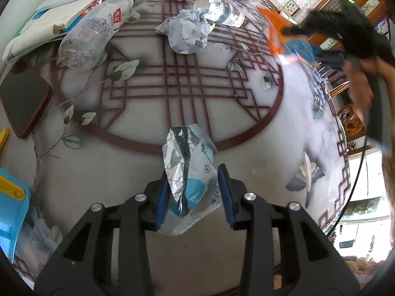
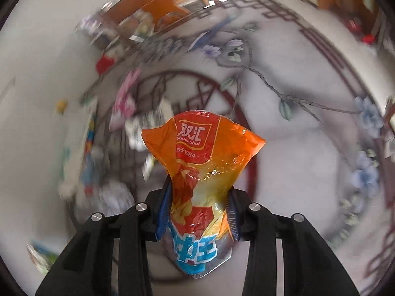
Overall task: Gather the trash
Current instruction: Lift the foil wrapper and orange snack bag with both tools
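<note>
The left gripper [image 1: 195, 194] stands over the table [image 1: 284, 133], a silver and blue snack wrapper [image 1: 190, 172] between its jaws. The left pad [image 1: 163, 197] touches it; the right pad stands apart, so the jaws are not clamped. The wrapper's long axis runs away from the camera. The right gripper [image 2: 200, 204] is clenched on an orange sausage wrapper [image 2: 202, 157], which stands upright beyond the pads, flared at the top. Its surroundings are blurred. A bottle [image 1: 96, 29] and crumpled paper [image 1: 185, 32] lie farther off.
</note>
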`<state>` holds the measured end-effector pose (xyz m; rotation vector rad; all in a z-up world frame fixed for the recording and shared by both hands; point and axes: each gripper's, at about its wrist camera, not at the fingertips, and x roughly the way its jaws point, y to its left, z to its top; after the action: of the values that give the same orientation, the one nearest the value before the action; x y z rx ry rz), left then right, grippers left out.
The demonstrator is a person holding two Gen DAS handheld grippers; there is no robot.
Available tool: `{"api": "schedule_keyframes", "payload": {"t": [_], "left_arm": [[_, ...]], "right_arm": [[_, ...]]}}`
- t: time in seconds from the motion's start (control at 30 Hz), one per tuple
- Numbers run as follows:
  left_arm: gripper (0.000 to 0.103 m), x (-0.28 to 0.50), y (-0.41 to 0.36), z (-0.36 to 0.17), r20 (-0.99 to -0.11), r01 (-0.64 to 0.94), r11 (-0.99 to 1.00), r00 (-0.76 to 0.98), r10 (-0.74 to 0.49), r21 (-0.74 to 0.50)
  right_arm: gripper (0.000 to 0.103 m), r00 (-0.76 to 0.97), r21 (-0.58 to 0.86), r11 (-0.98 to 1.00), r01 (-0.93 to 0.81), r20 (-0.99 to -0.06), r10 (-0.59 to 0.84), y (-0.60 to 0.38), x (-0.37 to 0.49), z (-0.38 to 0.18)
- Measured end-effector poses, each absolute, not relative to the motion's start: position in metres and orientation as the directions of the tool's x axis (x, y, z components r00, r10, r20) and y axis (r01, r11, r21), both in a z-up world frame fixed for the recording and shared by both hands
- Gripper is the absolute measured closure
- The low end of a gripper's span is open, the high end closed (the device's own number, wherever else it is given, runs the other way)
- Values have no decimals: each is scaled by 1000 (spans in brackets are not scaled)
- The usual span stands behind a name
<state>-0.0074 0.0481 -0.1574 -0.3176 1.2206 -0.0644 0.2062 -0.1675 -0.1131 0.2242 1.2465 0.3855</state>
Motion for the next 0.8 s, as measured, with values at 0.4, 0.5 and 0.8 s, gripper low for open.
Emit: {"api": "schedule_keyframes", "payload": {"t": [0.4, 0.5, 0.8], "left_arm": [[58, -8, 38, -154, -914, -106, 959, 347, -212, -263], [58, -10, 36, -155, -914, -107, 958, 345, -214, -265], [71, -17, 31, -165, -922, -120, 954, 313, -227, -276]], "right_arm": [[35, 253, 199, 939, -279, -928, 272, -175, 139, -122], [32, 245, 183, 944, -275, -936, 253, -172, 139, -126], [54, 245, 203, 946, -253, -932, 266, -180, 125, -143]]}}
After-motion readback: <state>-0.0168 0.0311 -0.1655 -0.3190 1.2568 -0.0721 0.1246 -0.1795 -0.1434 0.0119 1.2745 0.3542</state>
